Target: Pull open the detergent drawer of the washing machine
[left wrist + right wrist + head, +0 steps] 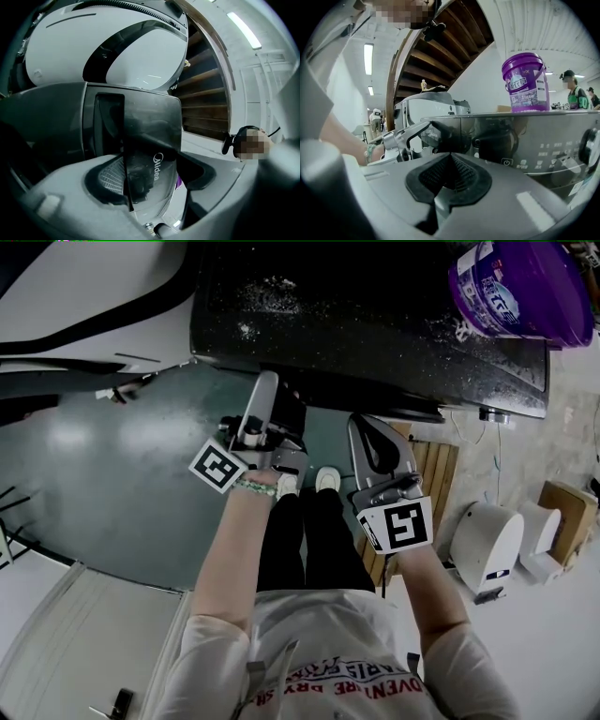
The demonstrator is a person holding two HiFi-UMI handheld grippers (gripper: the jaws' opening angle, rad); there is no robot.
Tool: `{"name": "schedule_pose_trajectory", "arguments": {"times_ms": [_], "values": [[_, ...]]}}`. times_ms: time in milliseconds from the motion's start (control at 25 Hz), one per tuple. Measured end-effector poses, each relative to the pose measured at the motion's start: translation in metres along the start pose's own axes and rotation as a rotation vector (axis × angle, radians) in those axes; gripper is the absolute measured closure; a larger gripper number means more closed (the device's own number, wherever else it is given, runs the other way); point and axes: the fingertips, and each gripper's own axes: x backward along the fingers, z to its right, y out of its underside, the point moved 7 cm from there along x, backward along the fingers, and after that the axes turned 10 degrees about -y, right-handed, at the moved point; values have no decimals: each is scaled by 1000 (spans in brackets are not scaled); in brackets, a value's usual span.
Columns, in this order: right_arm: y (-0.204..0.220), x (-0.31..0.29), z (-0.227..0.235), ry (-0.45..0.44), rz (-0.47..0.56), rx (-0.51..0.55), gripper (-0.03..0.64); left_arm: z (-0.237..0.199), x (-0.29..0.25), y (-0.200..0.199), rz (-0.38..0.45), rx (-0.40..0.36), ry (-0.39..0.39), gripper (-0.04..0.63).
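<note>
My left claw [154,174] clamps the detergent drawer [151,133] front between its pads. My right claw [450,161] is closed, empty, alongside. I should pull straight back without twisting.

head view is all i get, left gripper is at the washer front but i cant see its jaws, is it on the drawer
Observer: Yes. In the left gripper view the left gripper has its jaws closed on the detergent drawer front, the part with the Midea logo.
Operator: and the right one
Observer: The right gripper has its jaws together with nothing between them.
Operator: where is it pointing
Observer: At the control panel beside the drawer.
</note>
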Motion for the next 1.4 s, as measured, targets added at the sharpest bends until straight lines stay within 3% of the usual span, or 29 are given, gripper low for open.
{"name": "schedule_pose_trajectory", "arguments": {"times_ms": [320,1160,1400], "values": [[3,8,-1,61,5,1,615,3,22,4,-18,0,40,308],[2,37,-39,198,36,42,616,21,84,19,-61,-12,36,301],[10,47,-53,188,30,40,617,26,102,25,-68,-14,37,299]]}}
